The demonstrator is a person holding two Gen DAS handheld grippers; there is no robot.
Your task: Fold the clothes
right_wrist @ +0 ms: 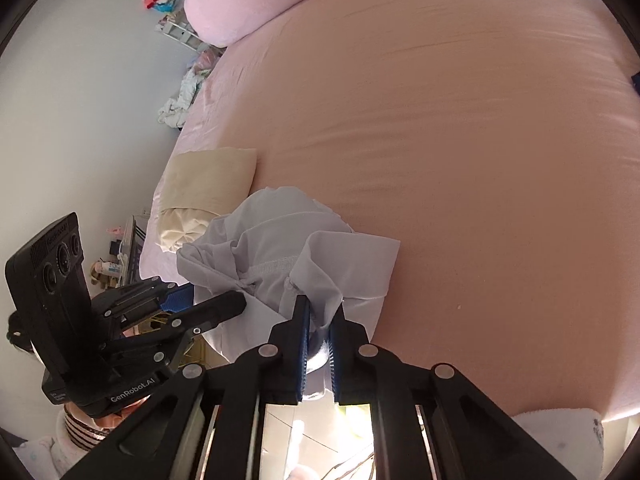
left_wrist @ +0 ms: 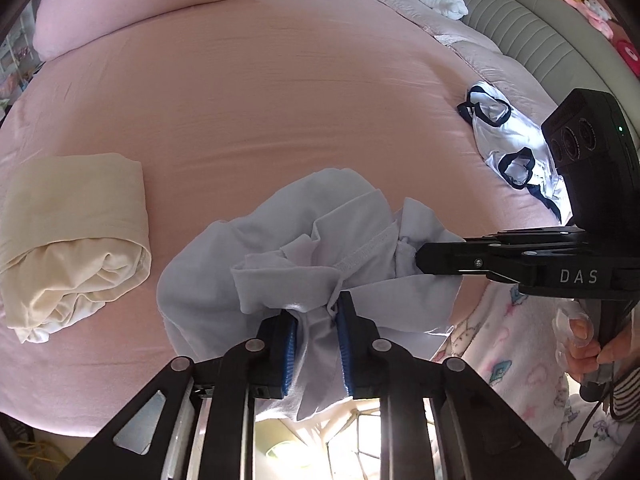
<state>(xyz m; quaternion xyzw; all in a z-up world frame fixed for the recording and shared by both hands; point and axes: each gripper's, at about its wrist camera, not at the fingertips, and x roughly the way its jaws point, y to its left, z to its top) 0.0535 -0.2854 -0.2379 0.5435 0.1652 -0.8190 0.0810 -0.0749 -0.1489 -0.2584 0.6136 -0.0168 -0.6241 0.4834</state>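
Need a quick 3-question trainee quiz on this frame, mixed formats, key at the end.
1. True or false: both the left hand-held gripper and the right hand-held gripper are shut on the white garment.
2. Which item is already folded? A) cream garment B) navy-trimmed white garment C) the white garment
3. Fill in: all three garments lie on the pink ____.

Key: 1 true; 2 A; 3 bed sheet.
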